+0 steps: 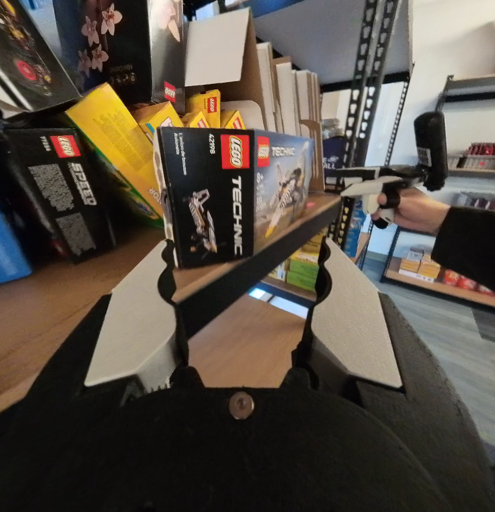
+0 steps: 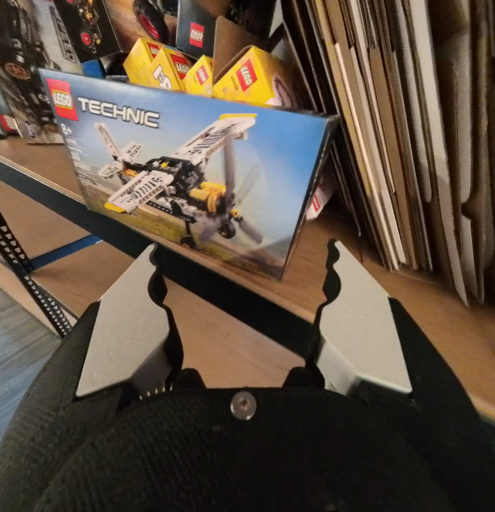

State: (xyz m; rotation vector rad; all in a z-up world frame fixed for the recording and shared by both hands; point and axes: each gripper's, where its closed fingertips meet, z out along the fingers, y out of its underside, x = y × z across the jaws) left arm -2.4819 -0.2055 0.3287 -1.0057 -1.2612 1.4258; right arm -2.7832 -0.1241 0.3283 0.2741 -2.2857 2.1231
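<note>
A: Left wrist view: left gripper (image 1: 245, 257) spread, empty, facing the end of the plane box (image 1: 210, 196) at the shelf (image 1: 257, 266) front edge.

B: Right wrist view: right gripper (image 2: 242, 263) spread, empty, near the box (image 2: 191, 177) front.

A: Box upright, long axis along the edge.

B: A nudge could tip it off.

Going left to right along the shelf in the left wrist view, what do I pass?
Blue box → black box → leaning yellow box → airplane box → right tool → hand.
</note>
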